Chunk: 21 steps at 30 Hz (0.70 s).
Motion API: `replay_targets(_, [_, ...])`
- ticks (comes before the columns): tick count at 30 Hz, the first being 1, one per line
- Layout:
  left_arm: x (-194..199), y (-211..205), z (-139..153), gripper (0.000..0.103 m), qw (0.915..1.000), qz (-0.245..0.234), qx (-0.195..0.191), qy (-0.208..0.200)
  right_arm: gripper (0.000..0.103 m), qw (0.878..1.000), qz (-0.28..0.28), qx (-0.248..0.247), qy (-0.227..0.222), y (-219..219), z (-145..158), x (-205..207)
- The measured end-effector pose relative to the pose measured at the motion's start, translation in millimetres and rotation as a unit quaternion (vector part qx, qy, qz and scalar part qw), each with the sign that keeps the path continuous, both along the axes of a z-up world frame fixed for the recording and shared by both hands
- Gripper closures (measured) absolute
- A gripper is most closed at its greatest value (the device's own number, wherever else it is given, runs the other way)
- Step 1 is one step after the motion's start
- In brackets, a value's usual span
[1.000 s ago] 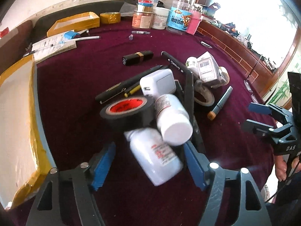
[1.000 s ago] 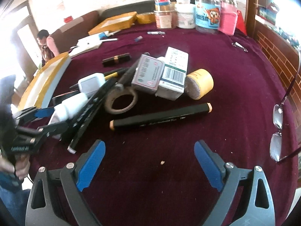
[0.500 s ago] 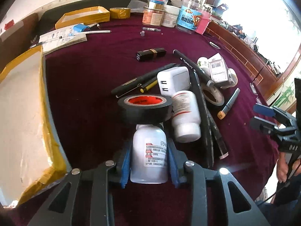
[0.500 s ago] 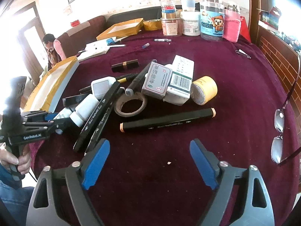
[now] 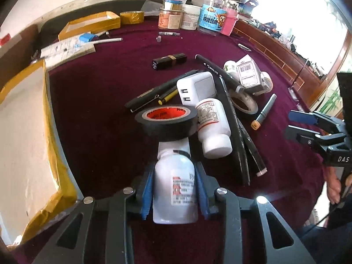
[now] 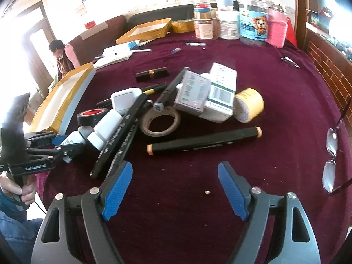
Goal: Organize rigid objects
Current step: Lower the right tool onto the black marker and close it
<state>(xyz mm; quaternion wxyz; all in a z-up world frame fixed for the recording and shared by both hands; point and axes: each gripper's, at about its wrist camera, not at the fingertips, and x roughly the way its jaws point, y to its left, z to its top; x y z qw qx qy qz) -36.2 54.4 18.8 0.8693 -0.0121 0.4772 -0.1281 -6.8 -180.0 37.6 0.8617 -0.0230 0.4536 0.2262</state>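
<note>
My left gripper [image 5: 174, 189] is shut on a white pill bottle [image 5: 175, 187], its cap end against a black tape roll with a red core [image 5: 166, 121]. A second white bottle [image 5: 213, 127] lies beside it, with a white charger [image 5: 197, 90] and black markers [image 5: 239, 132] behind. In the right wrist view the left gripper [image 6: 59, 145] holds the bottle [image 6: 73, 139] at the pile's left edge. My right gripper [image 6: 175, 189] is open and empty above bare cloth, in front of a black marker [image 6: 204, 142], a brown tape ring [image 6: 159, 122] and medicine boxes [image 6: 206, 92].
An open yellow box [image 5: 24, 132] lies at the left table edge. Jars and tubs [image 6: 228, 26] stand at the back. Glasses [image 6: 332, 154] lie at the right edge. A yellow tape roll [image 6: 249, 104] lies by the boxes. A black lipstick case [image 5: 170, 60] lies behind the pile.
My left gripper closed on the white pill bottle, which was loose between open fingers a second ago. My right gripper moved slightly closer to the pile, still open.
</note>
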Motion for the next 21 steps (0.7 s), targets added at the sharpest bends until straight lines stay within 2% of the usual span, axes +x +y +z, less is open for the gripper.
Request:
replay_targets(2, [-1,-2,-1,0.067,1.0000,-0.001,0.007,-0.006,0.035,1.000,-0.014,-0.009,0.010,2,-2,5])
replay_targets(4, [-3,-2,-1,0.067,0.9999,0.000,0.007,-0.011,0.051,0.998,-0.042,0.000,0.041,-6,-9,17])
replay_targets(6, [-3,-1,-2,0.067,0.9999,0.002,0.005,-0.012,0.059,0.995,-0.068,0.013,0.073,-14,-17,28])
replay_targets(7, [-3,0,-2,0.067,0.9999,0.002,0.004,-0.014,0.059,0.992,-0.087,0.017,0.088,-18,-22,36])
replay_targets(12, [-4,-1,-2,0.067,0.9998,0.001,0.009,-0.018,0.059,0.986,-0.121,0.037,0.103,-17,-21,51])
replay_targets(16, [-6,-2,-2,0.067,0.9997,0.001,0.011,-0.021,0.051,0.982,-0.153,0.036,0.110,-14,-21,63])
replay_targets(19, [-7,-3,-2,0.066,0.9996,0.000,0.015,-0.023,0.051,0.975,-0.178,0.053,0.123,-18,-22,70])
replay_targets(21, [-7,-3,-2,0.066,0.9996,-0.001,0.015,-0.024,0.051,0.975,-0.183,0.033,0.119,-15,-22,74])
